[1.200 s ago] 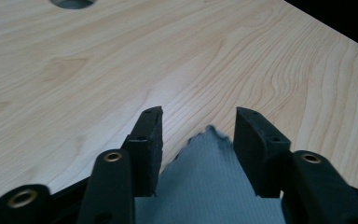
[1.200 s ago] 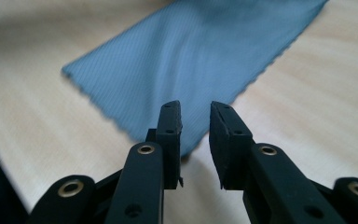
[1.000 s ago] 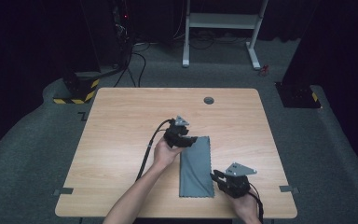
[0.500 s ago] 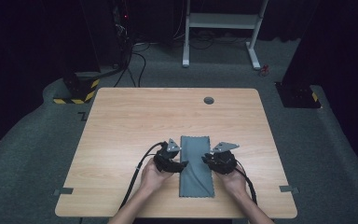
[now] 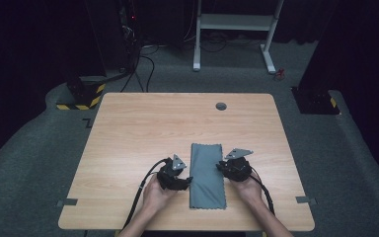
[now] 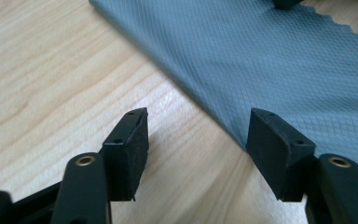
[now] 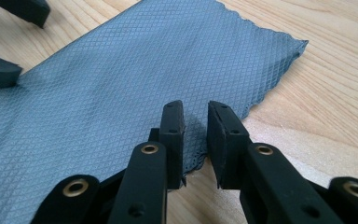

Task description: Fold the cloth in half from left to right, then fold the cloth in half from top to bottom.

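Grey cloth (image 5: 207, 176), folded into a long narrow strip, flat on the wooden table (image 5: 143, 128) near the person's edge, long side running away from the person. Diamond-weave texture and a pinked, zigzag edge plain in both gripper views. Left gripper (image 5: 181, 178) just beside the strip's left long edge, low over the tabletop; jaws wide apart after opening within the last second, nothing between them but bare wood, the cloth's edge (image 6: 242, 65) passing close in front of the right-hand pad (image 6: 272, 144) without touching it. Right gripper (image 5: 222, 168) at the strip's right long edge, opposite the left one; jaws close together with a narrow gap left, tips over the scalloped edge (image 7: 193, 161), cloth lying beneath and between the pads (image 7: 175, 135), not pinched as far as can be told. Other gripper's dark tips visible at the far side of the cloth (image 7: 121, 79) in the right gripper view. Small round dark grommet (image 5: 221, 106) set in the far part of the table, well apart from the cloth. Hands and forearms entering from the bottom edge of the high view, cables trailing back from each gripper.
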`<move>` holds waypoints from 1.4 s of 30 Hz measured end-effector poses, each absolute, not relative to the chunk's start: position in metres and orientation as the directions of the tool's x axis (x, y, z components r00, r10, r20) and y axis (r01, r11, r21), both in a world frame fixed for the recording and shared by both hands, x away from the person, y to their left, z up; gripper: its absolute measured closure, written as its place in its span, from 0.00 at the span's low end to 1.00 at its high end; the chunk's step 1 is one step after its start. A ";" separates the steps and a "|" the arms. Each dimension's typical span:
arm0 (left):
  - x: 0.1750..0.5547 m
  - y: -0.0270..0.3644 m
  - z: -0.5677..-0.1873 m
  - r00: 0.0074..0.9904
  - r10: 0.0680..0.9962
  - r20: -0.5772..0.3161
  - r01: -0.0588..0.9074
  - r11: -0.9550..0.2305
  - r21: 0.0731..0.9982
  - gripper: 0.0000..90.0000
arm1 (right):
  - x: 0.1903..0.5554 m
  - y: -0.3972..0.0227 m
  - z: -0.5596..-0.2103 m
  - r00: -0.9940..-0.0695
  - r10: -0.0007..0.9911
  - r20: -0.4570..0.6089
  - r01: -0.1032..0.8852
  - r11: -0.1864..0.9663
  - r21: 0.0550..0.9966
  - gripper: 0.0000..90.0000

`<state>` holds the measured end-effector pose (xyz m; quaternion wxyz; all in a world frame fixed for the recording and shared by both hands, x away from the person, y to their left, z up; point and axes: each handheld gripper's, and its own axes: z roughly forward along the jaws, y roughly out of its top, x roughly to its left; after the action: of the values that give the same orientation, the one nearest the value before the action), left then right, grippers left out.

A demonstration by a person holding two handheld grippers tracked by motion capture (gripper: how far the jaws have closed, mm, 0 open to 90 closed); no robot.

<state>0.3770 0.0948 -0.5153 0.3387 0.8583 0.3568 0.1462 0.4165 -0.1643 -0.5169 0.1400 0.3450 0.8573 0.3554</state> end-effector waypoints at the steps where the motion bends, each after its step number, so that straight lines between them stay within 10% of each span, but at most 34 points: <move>1: 0.376 0.096 -0.515 0.698 0.716 -0.001 0.520 -0.506 0.688 0.43 | 0.416 -0.164 -0.517 -0.723 0.691 0.005 0.492 0.509 0.706 0.85; 26: 0.336 0.104 -0.518 0.736 0.676 -0.035 0.479 -0.482 0.734 0.42 | 0.422 -0.168 -0.517 -0.713 0.701 0.013 0.506 0.502 0.701 0.79; 42: 0.425 0.106 -0.508 0.633 0.763 -0.134 0.596 -0.370 0.713 0.46 | 0.442 -0.180 -0.512 -0.627 0.769 0.125 0.597 0.371 0.711 0.78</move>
<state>0.4253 0.1057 -0.5075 0.3791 0.8202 0.4141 0.1098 0.4416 -0.1802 -0.5122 0.1146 0.4165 0.8200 0.3755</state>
